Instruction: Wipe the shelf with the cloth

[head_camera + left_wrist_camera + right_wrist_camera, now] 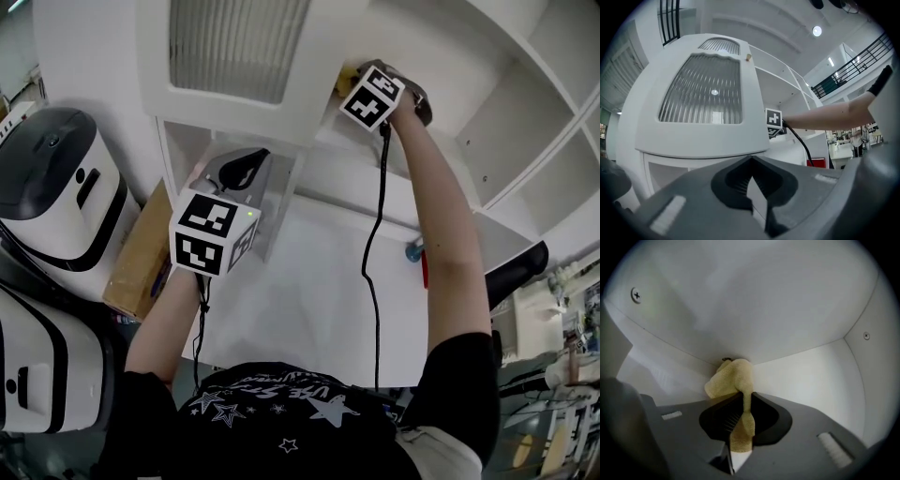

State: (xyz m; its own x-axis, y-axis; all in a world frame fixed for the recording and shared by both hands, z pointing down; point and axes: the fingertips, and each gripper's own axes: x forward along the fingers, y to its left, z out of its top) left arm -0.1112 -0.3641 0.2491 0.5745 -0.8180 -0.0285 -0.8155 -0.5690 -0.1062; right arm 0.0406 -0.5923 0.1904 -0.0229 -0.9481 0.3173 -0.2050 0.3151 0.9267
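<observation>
step: wiping, by the look of it, with the cloth (733, 378) pushed into a corner of the shelf (801, 380)
right claw (742, 397): clamped on the cloth, wad bunched past the tips at 12 o'clock
left claw (751, 161): closed, empty, well apart from the shelf
next: probably a drag out of the corner toward 3 o'clock
room: walls tight at 12 and 9 o'clock, open surface at 3 o'clock

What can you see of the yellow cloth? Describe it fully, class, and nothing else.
The cloth is pale yellow, with a soft, knitted look. It is bunched into a wad, not spread flat. A strip of it runs down between the jaws of the right claw, which is shut on it. The wad sits against the inner corner of the white shelf.
</observation>
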